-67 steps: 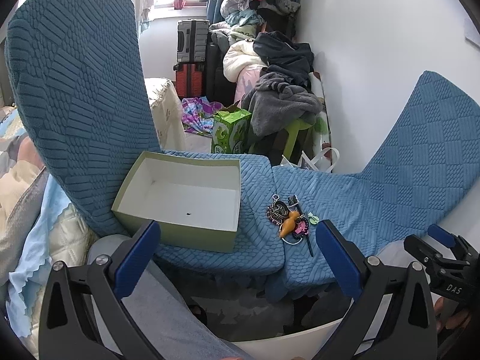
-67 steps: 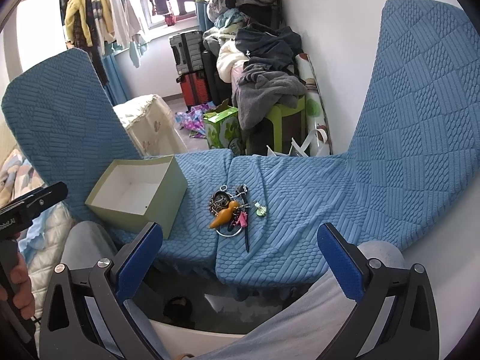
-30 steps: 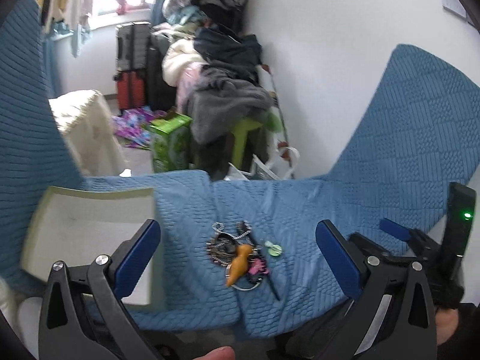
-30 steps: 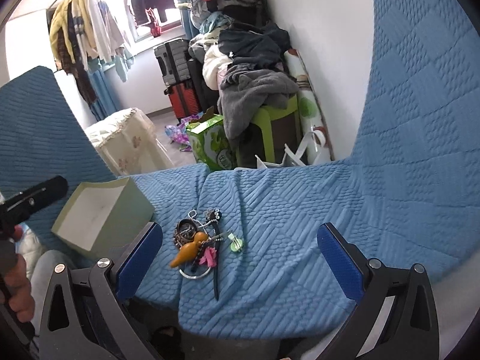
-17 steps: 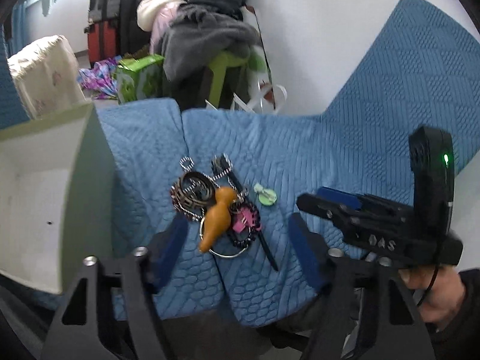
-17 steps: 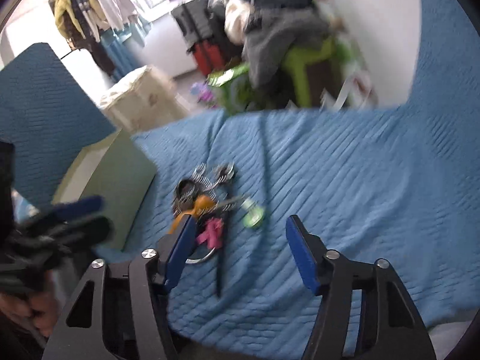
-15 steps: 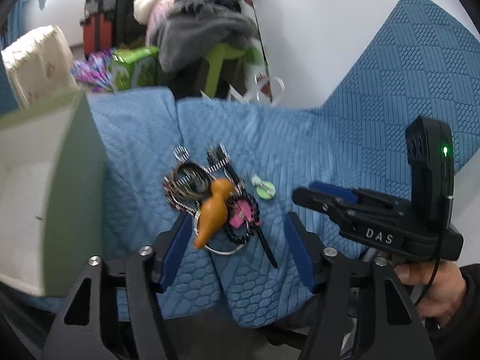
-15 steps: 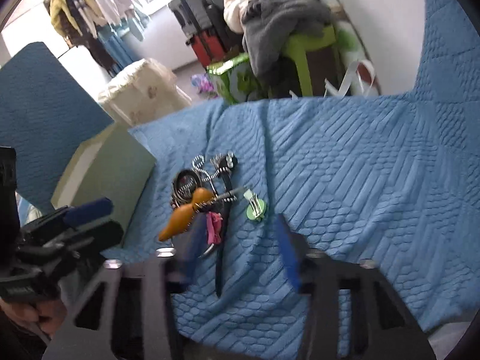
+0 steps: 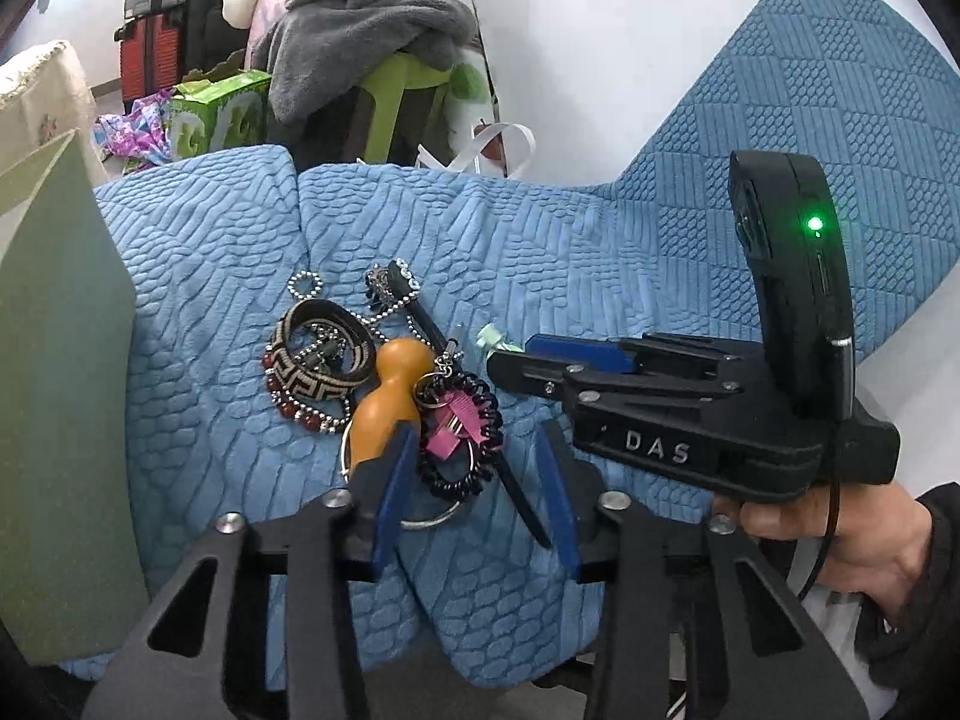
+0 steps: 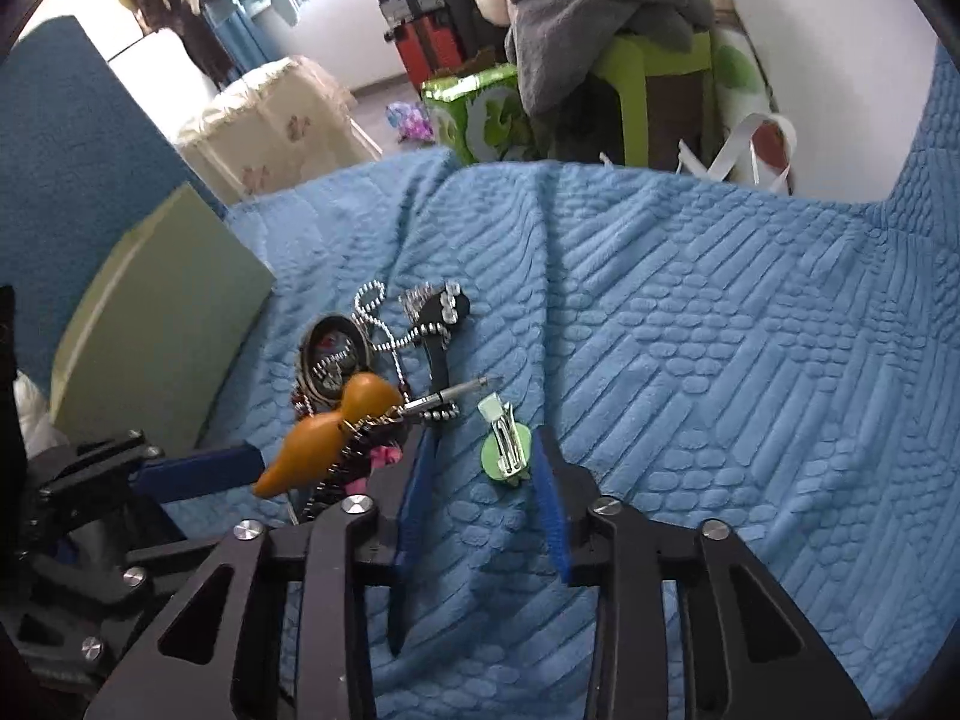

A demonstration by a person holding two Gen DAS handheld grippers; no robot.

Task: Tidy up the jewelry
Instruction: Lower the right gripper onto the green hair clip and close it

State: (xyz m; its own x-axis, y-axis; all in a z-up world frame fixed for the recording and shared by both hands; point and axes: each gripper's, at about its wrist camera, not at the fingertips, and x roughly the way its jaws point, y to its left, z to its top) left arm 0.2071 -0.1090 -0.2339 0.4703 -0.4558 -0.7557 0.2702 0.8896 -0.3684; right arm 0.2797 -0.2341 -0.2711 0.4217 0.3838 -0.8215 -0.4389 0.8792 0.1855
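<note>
Left gripper [image 9: 474,468] jaws just narrowing around black coil bracelet [image 9: 461,432], unpressed, right gripper [image 10: 480,468] closing beside green clip [image 10: 506,447] at twelve o'clock, unheld.

Surface: blue quilted cover [image 10: 690,330] with a seam running between two cushions
Box: pale green box [image 10: 162,324] on the left cushion
Heap: jewelry pile [image 9: 384,384] by the seam (orange gourd charm [image 9: 390,396] on top)
Apart: green hair clip [image 10: 506,441], just right of the heap
</note>
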